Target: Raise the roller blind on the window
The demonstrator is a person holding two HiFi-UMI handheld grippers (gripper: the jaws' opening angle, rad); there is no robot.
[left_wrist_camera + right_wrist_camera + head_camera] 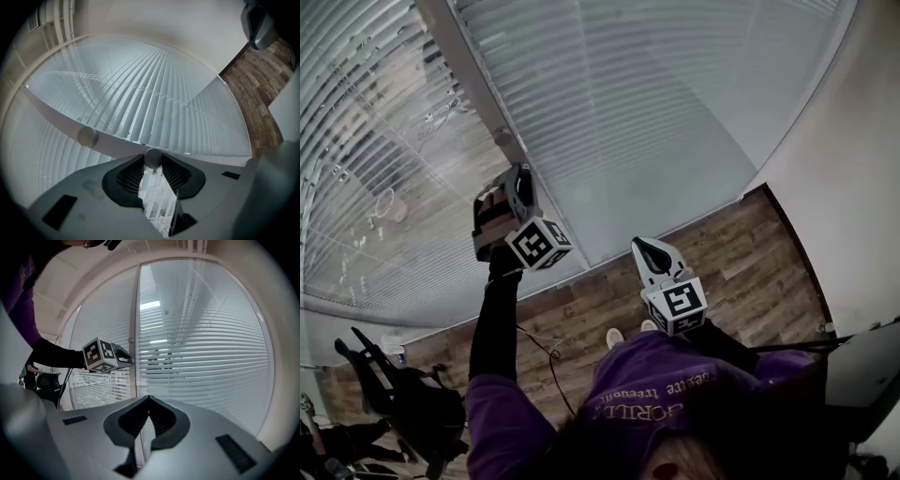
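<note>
Covers both panes from top to floor: a blind of thin, pale horizontal slats, with daylight showing between them. Splits at a white mullion that carries two small round grey knobs. Lies right ahead of the left gripper, which is raised to the mullion with its jaws pinched on one knob, the second knob free just beside. Hangs well apart from the right gripper, held lower, jaws pressed together on nothing.

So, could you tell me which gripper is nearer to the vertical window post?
Left. The left gripper is up against the post, jaws on a round knob; the right gripper hangs back, apart from it.
</note>
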